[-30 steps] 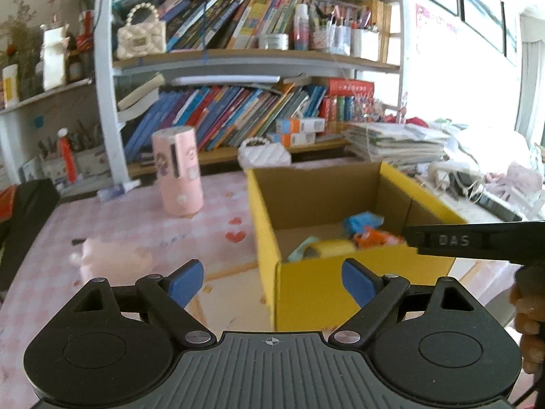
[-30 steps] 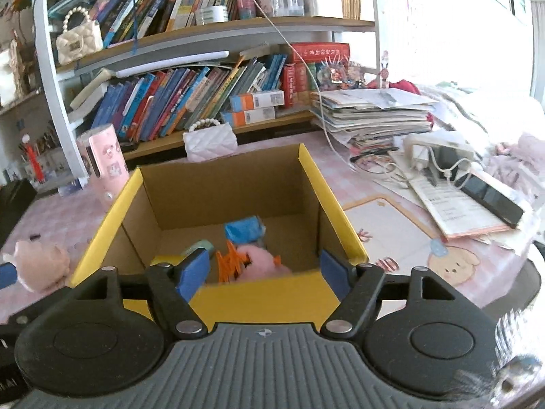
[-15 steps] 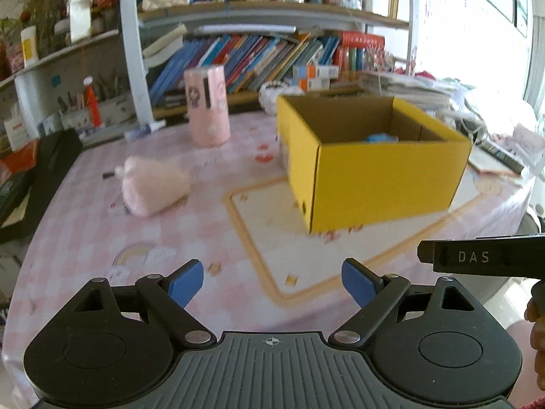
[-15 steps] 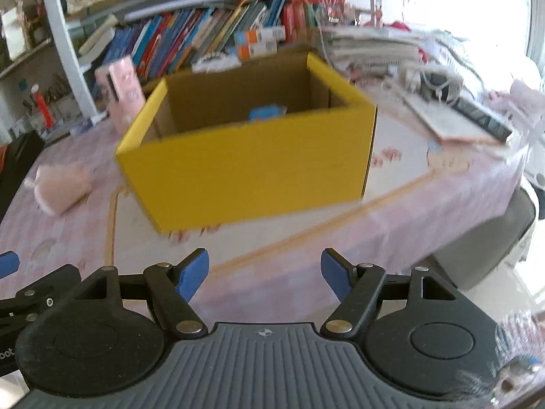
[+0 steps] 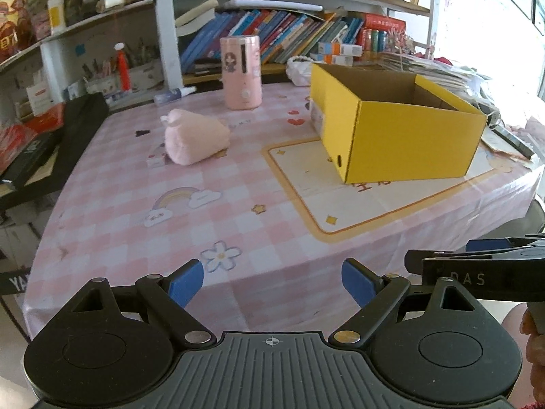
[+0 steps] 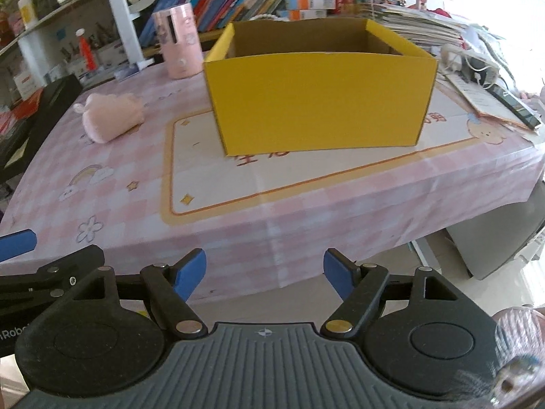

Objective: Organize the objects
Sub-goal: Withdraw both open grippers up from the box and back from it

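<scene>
**Both grippers back off the surface edge, nothing held**

Yellow box (image 6: 320, 102) sits open-topped on the surface (image 5: 238, 211), right of centre, its contents hidden from here. Pink plush (image 5: 194, 139) lies on its side well apart to the box's left; pink cylinder (image 5: 241, 71) upright behind it, near the bookshelf (image 5: 163, 24). Wide bare stretch of cloth btwn box and near edge, cloth drooping over that edge. Left hand-held gripper (image 5: 272, 284) hangs just past the edge, blue pads wide, empty. Right hand-held gripper (image 6: 265, 274) beside it, jaws opening, nothing btwn them, touching nothing.
</scene>
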The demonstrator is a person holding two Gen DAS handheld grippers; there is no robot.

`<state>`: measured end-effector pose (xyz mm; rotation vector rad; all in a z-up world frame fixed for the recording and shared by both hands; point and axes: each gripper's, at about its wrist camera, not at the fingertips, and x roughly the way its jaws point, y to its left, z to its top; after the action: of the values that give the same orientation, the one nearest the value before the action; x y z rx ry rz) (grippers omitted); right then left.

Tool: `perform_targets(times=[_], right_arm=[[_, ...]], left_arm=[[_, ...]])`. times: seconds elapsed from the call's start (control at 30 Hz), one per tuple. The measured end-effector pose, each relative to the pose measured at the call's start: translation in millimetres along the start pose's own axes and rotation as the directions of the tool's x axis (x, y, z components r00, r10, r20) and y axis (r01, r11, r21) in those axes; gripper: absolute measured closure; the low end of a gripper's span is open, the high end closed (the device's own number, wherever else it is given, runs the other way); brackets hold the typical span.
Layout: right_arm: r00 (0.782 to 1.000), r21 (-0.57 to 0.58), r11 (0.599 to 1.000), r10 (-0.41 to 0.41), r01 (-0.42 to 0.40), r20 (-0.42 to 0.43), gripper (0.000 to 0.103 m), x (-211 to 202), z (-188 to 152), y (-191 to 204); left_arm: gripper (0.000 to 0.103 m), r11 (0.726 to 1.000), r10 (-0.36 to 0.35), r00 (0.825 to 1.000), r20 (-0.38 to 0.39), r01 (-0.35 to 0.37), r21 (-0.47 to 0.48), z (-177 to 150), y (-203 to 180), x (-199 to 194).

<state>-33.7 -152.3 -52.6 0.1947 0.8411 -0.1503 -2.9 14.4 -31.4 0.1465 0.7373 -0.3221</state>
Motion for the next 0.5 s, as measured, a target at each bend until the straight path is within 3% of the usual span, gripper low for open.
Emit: perform_targets(times=[0.5], right_arm=[[0.994,-0.112,0.988,0.107,-0.105,0.009,0.026,-3,-3,59]], left_arm=[[0.013,0.991,0.114,0.993,0.027,-0.112,-0.075,-15,49,-30]])
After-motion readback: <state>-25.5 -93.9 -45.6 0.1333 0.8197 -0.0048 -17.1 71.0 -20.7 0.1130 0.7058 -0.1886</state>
